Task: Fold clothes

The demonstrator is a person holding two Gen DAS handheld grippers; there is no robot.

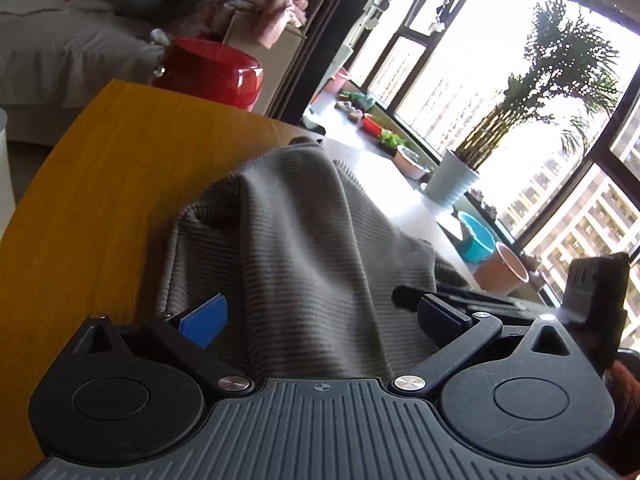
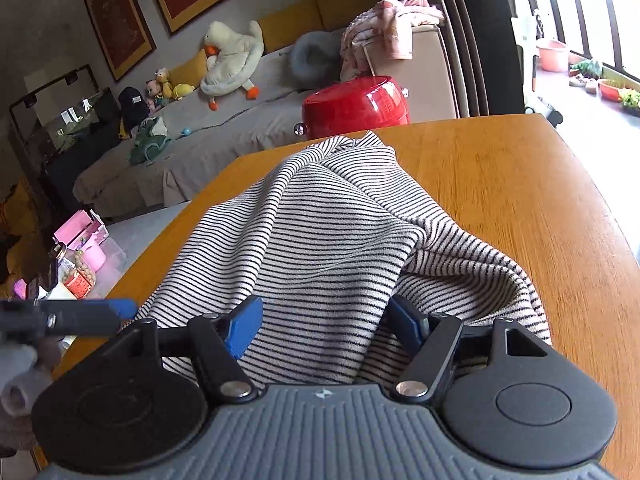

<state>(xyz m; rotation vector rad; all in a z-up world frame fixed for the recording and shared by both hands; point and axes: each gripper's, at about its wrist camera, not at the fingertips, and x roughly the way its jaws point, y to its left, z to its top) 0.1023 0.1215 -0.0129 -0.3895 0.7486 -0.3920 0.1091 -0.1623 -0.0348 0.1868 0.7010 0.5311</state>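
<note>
A white garment with thin black stripes lies bunched on the wooden table. It also shows in the left wrist view, backlit and grey. My left gripper stands open, its blue pads wide apart, with the cloth draped between them. My right gripper is also open, its blue pads on either side of a fold of the garment, which runs back under the gripper body. The other gripper shows at the edge of each view, at the left of the right wrist view and at the right of the left wrist view.
A red tub stands beyond the table's far edge. A sofa with plush toys is behind it. Potted plants and bowls line the window sill. A pink box and jars stand low at the left.
</note>
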